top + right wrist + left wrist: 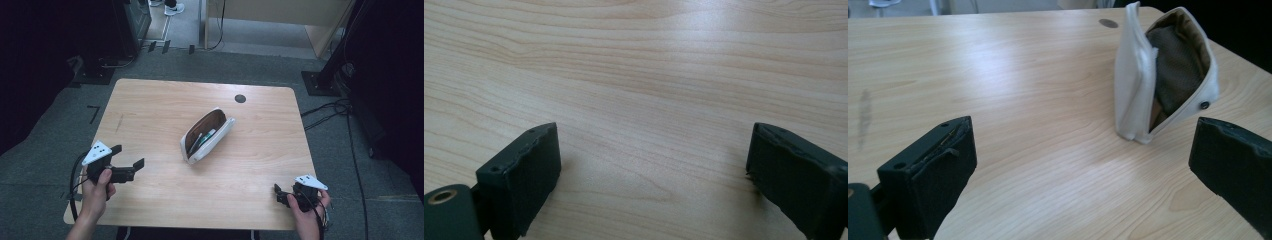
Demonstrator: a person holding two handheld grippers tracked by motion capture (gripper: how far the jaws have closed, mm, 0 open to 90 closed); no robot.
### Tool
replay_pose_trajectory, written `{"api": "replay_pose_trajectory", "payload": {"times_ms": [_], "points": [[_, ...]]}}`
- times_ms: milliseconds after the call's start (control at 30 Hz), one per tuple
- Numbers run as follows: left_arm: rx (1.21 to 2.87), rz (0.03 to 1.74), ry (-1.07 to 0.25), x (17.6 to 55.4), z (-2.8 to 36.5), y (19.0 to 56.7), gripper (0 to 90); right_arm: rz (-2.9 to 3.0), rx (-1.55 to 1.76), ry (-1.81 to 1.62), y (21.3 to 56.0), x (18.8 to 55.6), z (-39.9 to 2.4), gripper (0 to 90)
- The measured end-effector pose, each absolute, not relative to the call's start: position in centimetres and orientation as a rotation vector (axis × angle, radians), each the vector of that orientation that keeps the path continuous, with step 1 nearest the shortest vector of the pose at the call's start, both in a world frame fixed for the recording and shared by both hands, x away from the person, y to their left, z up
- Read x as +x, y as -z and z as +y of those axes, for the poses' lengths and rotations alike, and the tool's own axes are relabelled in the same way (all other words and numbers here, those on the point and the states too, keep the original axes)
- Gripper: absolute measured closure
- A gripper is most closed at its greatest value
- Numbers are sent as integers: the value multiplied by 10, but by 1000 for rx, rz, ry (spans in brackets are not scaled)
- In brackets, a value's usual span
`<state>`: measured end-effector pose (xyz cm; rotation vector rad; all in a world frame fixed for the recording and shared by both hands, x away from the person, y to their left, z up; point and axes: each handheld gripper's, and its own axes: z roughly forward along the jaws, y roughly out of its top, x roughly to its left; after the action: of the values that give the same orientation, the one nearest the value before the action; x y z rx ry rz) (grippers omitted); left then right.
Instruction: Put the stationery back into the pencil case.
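Two hand-held black two-jaw grippers rest at the near edge of the pale wooden table [150,105]. Left gripper [131,156] — jaws spread wide, holding nothing — points toward the white fabric pencil pouch [207,135], which lies unzipped mid-table, well apart. Right gripper [278,192] — jaws likewise wide and empty — sits at the near right corner.

Dim, soft high view with dark surroundings; brighter gripper views, pale glare streaks on the table [1013,60].
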<state>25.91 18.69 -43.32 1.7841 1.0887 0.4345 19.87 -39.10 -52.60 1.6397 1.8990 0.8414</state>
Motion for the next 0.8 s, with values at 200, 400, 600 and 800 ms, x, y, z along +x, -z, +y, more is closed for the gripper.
{"api": "replay_pose_trajectory", "payload": {"times_ms": [200, 400, 600, 800], "points": [[1761, 1135, -448, 251, 207, 444, 0, 1896, 1642, -840, 526, 199, -391, 63], [1772, 1180, -469, 245, 220, 458, 0, 1896, 1644, -840, 526, 199, -391, 63], [1791, 1226, -498, 237, 234, 477, 0, 1896, 1644, -840, 526, 199, -391, 63], [1825, 1283, -557, 232, 241, 497, 0, 1896, 1642, -840, 526, 199, -391, 63]]}}
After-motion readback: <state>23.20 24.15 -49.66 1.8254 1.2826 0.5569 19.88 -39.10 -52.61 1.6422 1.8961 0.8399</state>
